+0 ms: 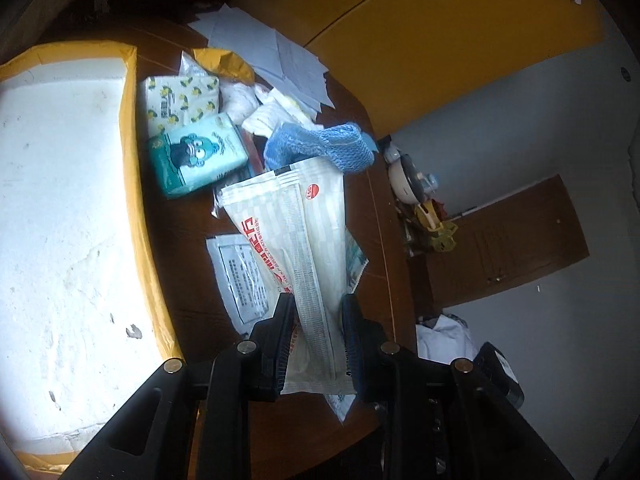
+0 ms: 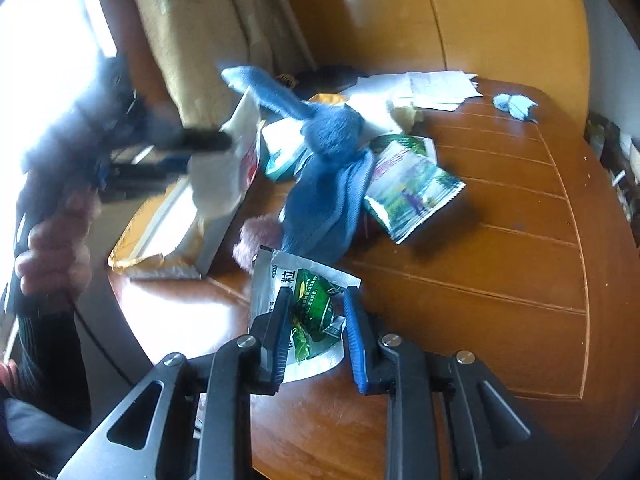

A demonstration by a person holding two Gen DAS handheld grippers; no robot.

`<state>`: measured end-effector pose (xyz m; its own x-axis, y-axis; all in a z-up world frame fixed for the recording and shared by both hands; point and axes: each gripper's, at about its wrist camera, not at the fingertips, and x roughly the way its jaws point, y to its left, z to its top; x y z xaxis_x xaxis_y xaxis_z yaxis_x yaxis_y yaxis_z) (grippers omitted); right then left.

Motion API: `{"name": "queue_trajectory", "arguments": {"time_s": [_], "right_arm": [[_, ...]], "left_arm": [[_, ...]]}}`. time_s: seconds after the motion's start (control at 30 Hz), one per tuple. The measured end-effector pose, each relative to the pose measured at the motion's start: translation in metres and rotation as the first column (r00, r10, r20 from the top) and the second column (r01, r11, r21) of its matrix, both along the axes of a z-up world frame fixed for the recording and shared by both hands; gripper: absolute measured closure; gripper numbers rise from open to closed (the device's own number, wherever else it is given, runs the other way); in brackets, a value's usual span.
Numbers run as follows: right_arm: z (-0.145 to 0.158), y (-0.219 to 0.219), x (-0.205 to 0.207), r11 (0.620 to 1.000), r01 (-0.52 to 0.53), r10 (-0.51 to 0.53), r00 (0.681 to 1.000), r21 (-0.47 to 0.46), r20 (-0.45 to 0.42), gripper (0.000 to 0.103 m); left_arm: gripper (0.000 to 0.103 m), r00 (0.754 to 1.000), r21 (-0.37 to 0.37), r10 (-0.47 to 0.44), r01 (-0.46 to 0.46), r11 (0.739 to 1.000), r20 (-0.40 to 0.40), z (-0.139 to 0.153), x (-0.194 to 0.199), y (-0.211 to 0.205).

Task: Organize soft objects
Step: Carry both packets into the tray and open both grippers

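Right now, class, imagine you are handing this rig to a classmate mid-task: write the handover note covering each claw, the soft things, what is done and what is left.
Left claw: shut on the long white packet, lifted over the table.
Right claw: closed on the green sachet.
Still in a heap on the table: blue cloth, tissue packs, mesh sponge, printed sachet, papers.
Done: nothing visibly sorted yet.
Left: place both held packets, then sort the heap.

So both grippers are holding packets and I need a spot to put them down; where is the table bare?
Bare brown wooden table lies right of the green landscape-print packet, up to the rim. Crowded: around the blue knitted cloth, the white papers and the yellow padded envelope.
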<state>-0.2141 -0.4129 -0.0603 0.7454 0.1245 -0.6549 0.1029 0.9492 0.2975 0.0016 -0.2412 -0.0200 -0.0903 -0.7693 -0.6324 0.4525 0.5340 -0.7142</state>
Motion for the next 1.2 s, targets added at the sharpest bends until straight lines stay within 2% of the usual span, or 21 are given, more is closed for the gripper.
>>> {"name": "queue_trajectory", "arguments": {"time_s": [0.13,0.23,0.33,0.5,0.67,0.77,0.87,1.07,1.13,1.2], "right_arm": [[0.002,-0.007,0.007,1.0,0.026,-0.026,1.0,0.016,-0.005,0.078],[0.002,-0.01,0.011,0.999,0.042,-0.041,0.999,0.028,-0.012,0.078],[0.003,-0.012,0.011,0.998,0.061,-0.061,0.998,0.033,-0.003,0.078],[0.023,-0.014,0.008,0.996,0.078,-0.082,0.993,0.048,0.089,0.078],[0.047,0.009,0.031,0.999,-0.003,-0.006,0.987,0.055,0.163,0.078],[0.052,0.032,0.053,0.994,-0.088,0.076,0.982,0.065,0.173,0.078],[0.052,0.06,0.074,0.986,-0.159,0.149,0.975,0.047,0.167,0.078],[0.04,0.108,0.122,0.979,-0.203,0.203,0.977,-0.01,0.067,0.078],[0.036,0.121,0.134,0.978,-0.205,0.207,0.977,-0.042,0.045,0.078],[0.034,0.132,0.146,0.975,-0.211,0.212,0.977,-0.065,0.022,0.078]], "left_arm": [[0.078,0.996,0.008,-0.077,0.077,0.997,-0.051,-0.012,-0.007,-0.002],[0.078,0.993,0.023,-0.105,0.106,0.994,-0.055,-0.017,-0.021,0.0],[0.078,0.993,-0.009,-0.11,0.109,0.994,-0.043,-0.015,-0.033,0.009],[0.078,1.0,-0.108,-0.024,0.025,0.994,0.016,0.007,-0.027,0.038],[0.078,0.992,-0.159,0.09,-0.074,0.984,0.092,0.029,-0.014,0.075],[0.078,0.973,-0.103,0.17,-0.155,0.982,0.154,0.032,-0.008,0.094],[0.078,0.95,0.013,0.233,-0.241,0.97,0.205,0.025,-0.004,0.109],[0.078,0.907,0.215,0.312,-0.377,0.901,0.284,0.0,0.011,0.133],[0.078,0.912,0.268,0.298,-0.373,0.888,0.283,-0.013,0.015,0.135],[0.078,0.924,0.3,0.276,-0.351,0.887,0.265,-0.018,0.007,0.146]]}}
